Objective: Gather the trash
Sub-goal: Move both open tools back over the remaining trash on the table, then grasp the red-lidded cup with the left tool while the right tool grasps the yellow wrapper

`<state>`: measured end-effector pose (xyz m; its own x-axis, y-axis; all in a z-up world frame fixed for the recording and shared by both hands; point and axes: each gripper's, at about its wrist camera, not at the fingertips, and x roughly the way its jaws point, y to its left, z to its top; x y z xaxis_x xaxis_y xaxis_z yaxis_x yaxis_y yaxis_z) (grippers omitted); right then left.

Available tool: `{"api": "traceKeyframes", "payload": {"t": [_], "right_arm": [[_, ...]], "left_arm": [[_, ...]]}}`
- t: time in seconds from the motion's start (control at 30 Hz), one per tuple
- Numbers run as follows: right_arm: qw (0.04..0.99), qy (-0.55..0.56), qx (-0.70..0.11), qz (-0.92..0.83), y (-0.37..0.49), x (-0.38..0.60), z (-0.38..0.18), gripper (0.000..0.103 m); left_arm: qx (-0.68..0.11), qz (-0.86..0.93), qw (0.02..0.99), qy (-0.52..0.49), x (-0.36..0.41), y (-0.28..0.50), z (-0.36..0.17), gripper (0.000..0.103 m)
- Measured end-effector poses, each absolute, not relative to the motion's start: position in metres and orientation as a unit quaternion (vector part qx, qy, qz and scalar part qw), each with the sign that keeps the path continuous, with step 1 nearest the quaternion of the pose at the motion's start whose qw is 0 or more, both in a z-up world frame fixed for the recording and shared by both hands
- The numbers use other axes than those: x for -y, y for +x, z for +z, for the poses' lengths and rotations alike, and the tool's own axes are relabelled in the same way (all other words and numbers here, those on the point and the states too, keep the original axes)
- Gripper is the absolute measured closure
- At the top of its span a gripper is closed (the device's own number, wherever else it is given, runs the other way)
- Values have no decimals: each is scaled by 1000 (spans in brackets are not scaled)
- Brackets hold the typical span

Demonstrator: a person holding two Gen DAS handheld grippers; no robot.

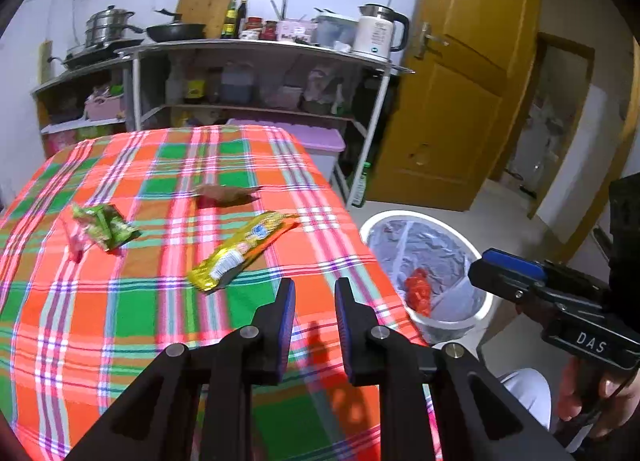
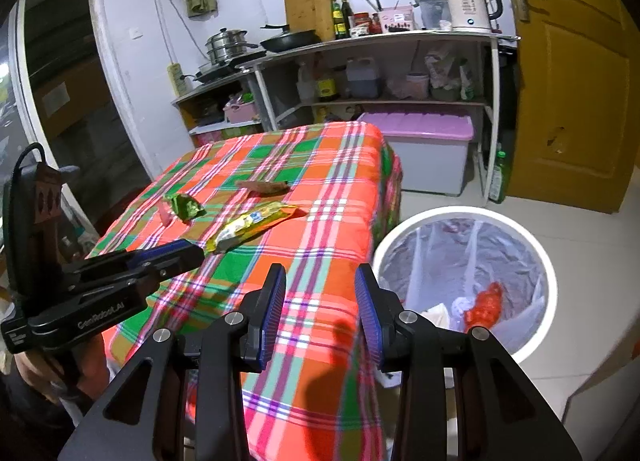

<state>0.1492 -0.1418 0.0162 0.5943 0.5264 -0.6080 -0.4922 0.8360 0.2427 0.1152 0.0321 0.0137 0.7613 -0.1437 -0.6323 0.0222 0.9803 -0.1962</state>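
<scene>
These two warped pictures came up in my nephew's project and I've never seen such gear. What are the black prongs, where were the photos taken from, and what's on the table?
No robot here: a person holds a hand tool with a two-fingered claw in each hand. A wide-angle camera sits on each tool and looks along its fingers, which is why the pictures bend. One picture looks past the left claw, the other past the right claw; each also catches the other tool from the side. Both claws are open and hold nothing. On the plaid tablecloth lie a yellow wrapper, a green wrapper and a brown scrap. Beside the table stands a white trash bin with a liner and a red wrapper already inside.
</scene>
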Motion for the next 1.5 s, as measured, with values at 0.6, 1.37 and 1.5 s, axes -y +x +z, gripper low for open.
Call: {"api": "traceKeyframes", "payload": {"t": [0.6, 1.37, 1.5], "right_arm": [[867, 36, -379, 323, 160, 88, 7, 61], [830, 93, -459, 304, 225, 20, -33, 55], [826, 104, -470, 293, 238, 14, -40, 55]], "left_arm": [[-332, 43, 933, -133, -118, 88, 8, 82], [-328, 148, 918, -169, -222, 102, -9, 74], [-331, 146, 916, -173, -233, 111, -13, 64]]}}
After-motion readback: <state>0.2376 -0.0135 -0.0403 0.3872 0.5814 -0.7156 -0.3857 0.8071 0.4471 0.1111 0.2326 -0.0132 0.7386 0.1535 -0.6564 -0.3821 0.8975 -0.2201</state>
